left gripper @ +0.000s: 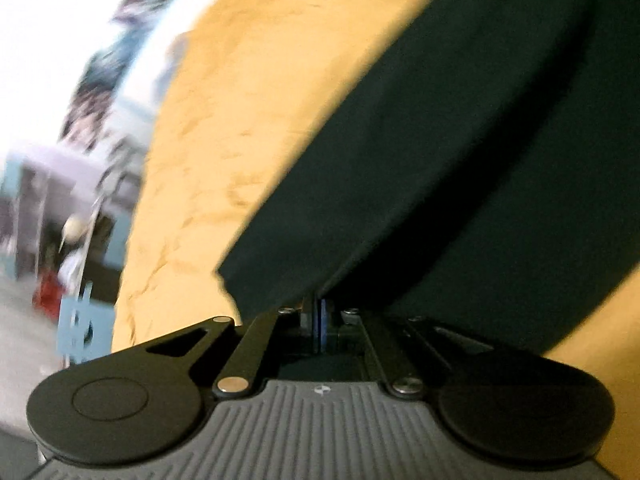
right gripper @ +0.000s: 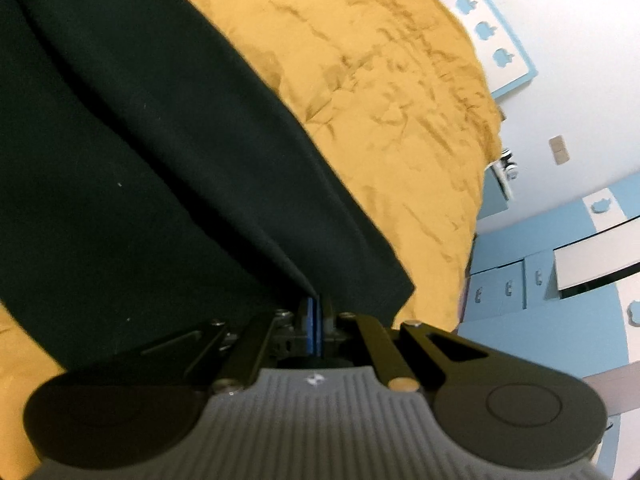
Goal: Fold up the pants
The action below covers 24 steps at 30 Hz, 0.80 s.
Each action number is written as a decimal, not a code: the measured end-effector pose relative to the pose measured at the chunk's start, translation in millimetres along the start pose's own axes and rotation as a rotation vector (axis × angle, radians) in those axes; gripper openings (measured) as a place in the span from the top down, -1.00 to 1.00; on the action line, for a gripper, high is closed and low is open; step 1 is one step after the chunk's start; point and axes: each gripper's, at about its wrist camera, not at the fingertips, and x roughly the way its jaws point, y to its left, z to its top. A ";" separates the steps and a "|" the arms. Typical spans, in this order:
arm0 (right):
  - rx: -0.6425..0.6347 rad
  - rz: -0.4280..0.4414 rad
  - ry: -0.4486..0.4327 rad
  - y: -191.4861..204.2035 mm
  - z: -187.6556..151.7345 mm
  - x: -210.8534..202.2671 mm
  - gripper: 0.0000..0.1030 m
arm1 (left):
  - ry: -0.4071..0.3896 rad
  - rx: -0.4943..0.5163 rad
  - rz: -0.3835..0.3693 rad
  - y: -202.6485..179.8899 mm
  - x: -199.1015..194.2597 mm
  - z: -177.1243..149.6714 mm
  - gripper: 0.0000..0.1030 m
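From the left wrist, our left gripper [left gripper: 320, 316] is pinched closed on an edge of the dark green cloth pants [left gripper: 460, 152], which fan toward one o'clock over the mustard-yellow crinkled bedspread [left gripper: 240, 128], likely for lifting a fold. From the right wrist, our right gripper [right gripper: 314, 312] is likewise clamped on their edge; the smooth cloth runs toward eleven o'clock.

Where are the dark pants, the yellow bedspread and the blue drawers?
Dark pants [left gripper: 460, 152]: left wrist view, flat middle of cloth.
Yellow bedspread [right gripper: 380, 92]: right wrist view, wrinkled bare part.
Blue drawers [right gripper: 500, 288]: right wrist view, drawer front.
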 end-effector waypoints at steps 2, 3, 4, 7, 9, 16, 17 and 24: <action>0.001 -0.023 -0.026 -1.8 -1.5 -15.6 1.00 | 0.012 -0.089 0.007 18.8 -8.9 10.7 0.98; 0.006 -0.035 -0.038 -3.3 -1.9 -23.0 1.00 | 0.023 -0.115 0.007 24.8 -11.9 15.3 0.99; 0.013 -0.043 -0.048 -6.0 -1.9 -30.8 1.00 | 0.030 -0.137 0.008 33.0 -13.5 19.5 0.98; 0.046 -0.045 -0.067 -18.1 -0.2 -44.7 1.00 | 0.050 -0.182 0.025 58.4 -15.5 32.9 0.98; 0.064 -0.049 -0.072 -26.2 4.0 -46.2 1.00 | 0.052 -0.213 0.038 61.7 -17.5 45.3 0.98; 0.146 -0.040 -0.068 -51.7 35.8 -7.1 1.00 | 0.093 -0.202 0.056 69.0 11.8 88.5 0.98; 0.161 -0.035 -0.063 -54.0 42.1 4.1 1.00 | 0.111 -0.197 0.054 59.2 15.1 92.7 0.98; 0.193 0.017 0.000 -49.4 66.9 77.8 1.00 | 0.223 -0.165 0.013 42.0 83.8 105.6 0.98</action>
